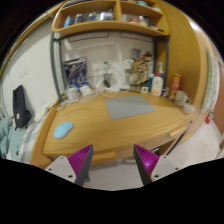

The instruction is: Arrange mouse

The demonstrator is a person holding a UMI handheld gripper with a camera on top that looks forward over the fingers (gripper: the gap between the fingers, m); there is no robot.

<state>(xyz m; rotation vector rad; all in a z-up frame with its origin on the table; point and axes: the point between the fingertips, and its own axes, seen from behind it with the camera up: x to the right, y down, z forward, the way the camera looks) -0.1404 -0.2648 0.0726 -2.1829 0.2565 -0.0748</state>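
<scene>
Jaws spread, empty — the small light-blue rounded mouse [64,130], left of the grey rectangular mousepad [127,108], should be approached squarely.

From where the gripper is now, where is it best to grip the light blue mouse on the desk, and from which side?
Probably across its two long sides, near the middle. The light blue mouse lies flat on the wooden desk, left of the grey mouse pad, well beyond the open gripper. Its low, rounded body suggests coming down from above, fingers either side of the narrower width. Finer shape I cannot tell.
</scene>
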